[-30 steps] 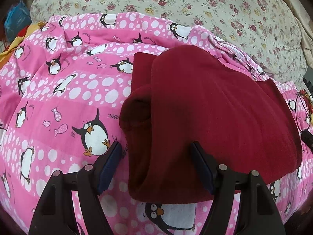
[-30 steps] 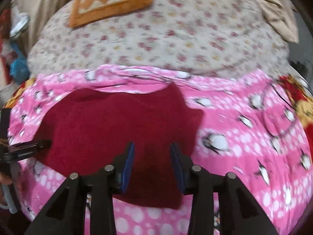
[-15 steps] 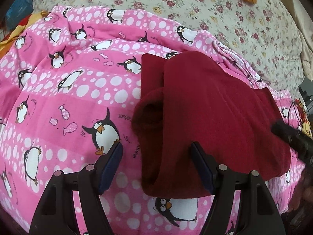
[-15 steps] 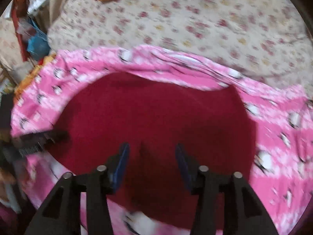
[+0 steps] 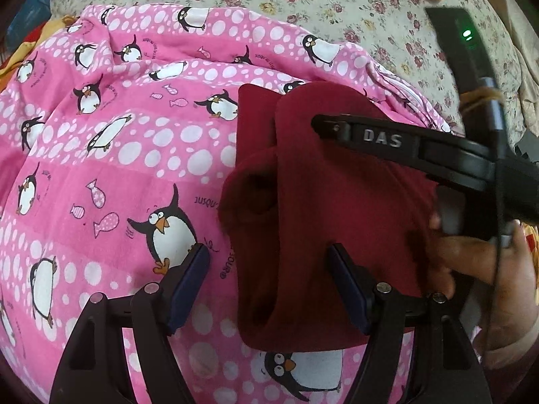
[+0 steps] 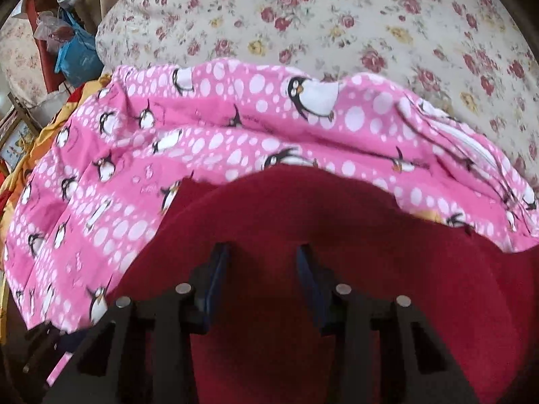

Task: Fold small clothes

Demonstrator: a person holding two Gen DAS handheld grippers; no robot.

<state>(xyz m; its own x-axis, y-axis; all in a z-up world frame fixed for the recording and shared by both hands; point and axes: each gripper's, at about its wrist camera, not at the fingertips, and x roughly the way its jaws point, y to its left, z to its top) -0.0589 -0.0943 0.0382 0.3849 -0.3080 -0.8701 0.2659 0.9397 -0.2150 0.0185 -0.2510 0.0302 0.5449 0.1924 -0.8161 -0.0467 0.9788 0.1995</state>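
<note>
Left wrist: right gripper crosses maroon garment on penguin blanket.

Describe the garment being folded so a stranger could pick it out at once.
On the floral bedspread lies a pink penguin-print sheet; on its right part rests a partly folded dark red fleece garment. It is the only plain, unpatterned fabric there.

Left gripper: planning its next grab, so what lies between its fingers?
In the left wrist view, the dark red garment's left edge and pink penguin sheet lie between the open left gripper's fingers.
</note>
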